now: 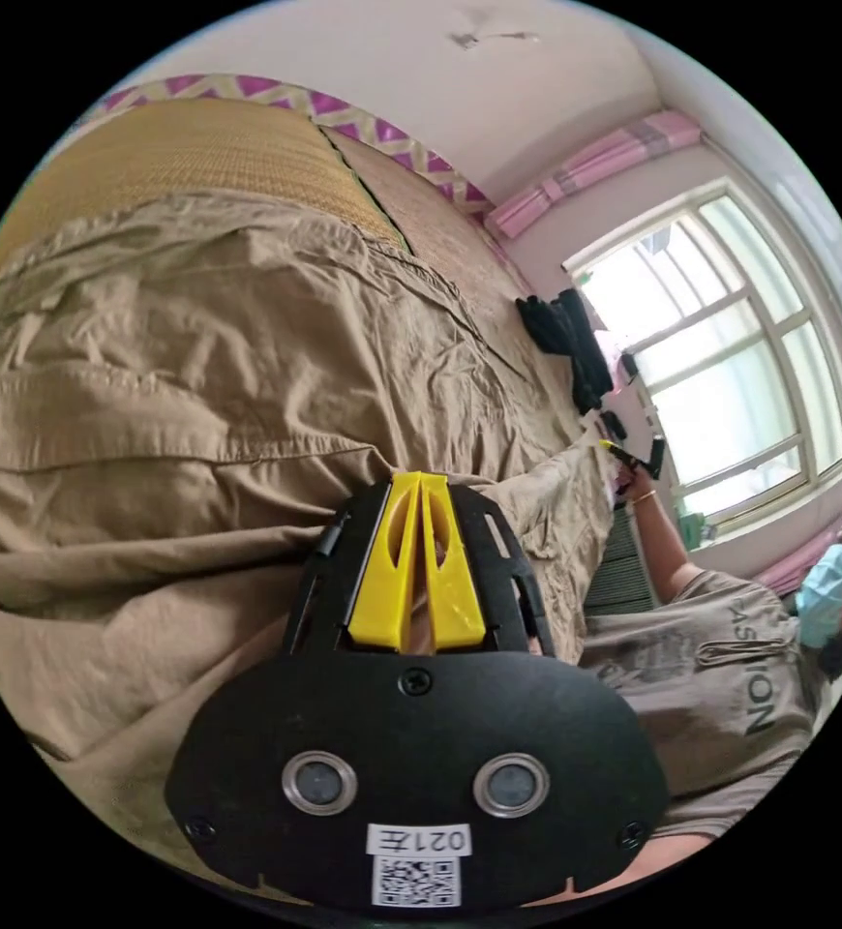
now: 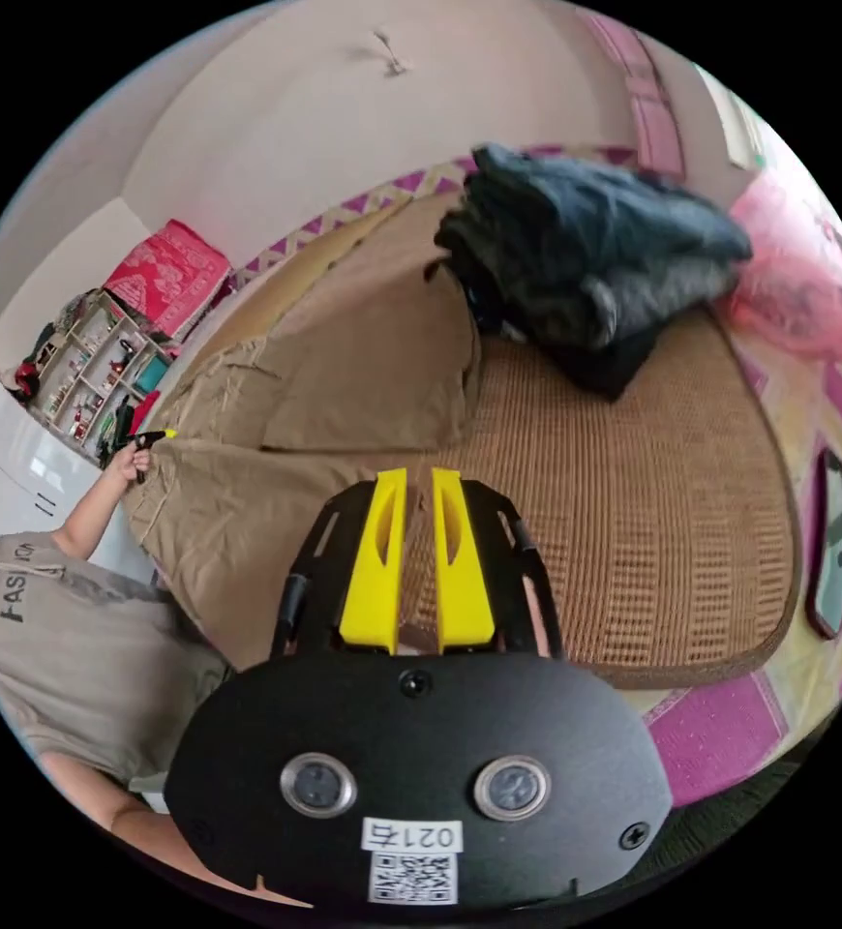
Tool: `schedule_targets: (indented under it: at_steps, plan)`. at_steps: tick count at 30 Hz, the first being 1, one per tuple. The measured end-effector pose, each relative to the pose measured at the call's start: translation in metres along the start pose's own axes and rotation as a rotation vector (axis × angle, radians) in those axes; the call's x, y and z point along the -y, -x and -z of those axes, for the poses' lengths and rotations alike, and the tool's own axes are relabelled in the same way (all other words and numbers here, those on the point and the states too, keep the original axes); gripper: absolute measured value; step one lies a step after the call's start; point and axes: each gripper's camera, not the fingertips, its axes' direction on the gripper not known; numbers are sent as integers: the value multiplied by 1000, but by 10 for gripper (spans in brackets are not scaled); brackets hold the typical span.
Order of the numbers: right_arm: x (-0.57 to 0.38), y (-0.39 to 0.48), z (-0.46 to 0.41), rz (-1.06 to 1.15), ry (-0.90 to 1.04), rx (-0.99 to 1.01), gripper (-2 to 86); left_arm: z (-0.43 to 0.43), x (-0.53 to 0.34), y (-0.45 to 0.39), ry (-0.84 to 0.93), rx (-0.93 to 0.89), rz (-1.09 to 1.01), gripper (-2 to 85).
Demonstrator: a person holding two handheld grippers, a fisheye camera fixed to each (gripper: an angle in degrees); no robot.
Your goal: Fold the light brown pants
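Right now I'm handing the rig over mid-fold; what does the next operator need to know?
Left gripper: jaws together, pinching an edge of the light brown pants.
Right gripper: jaws nearly together on another edge of the pants; grip unclear.
Pants lie spread on the woven mat, one part already folded over.
A pile of dark clothes sits further back on the mat.
Left: finish and flatten the folds.

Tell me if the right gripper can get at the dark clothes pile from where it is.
Probably yes: the woven mat lies bare between the right gripper and the dark clothes pile.
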Motion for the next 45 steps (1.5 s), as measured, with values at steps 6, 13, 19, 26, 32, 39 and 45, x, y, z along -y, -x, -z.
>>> schedule_targets:
  at_steps: [6,13,19,26,32,39,45]
  plan:
    - [83,94,-60,272,67,-47,16,7,-9,8,-59,-45,-5,-9]
    - [166,150,-166,345,175,-104,-10,14,35,-43,-256,-78,-179,-9]
    - [210,150,-189,276,166,-99,-10,-27,94,52,-135,-13,143,-9]
    - [234,163,-200,232,151,-95,-10,34,81,111,-398,14,350,-9]
    - [211,196,-184,233,183,-23,-10,83,57,121,-475,80,412,-9]
    - [135,250,-53,270,13,92,-7,134,6,46,-582,-166,167,-9]
    - [15,281,-18,293,145,-111,-8,177,-89,-72,-539,-162,-57,-9]
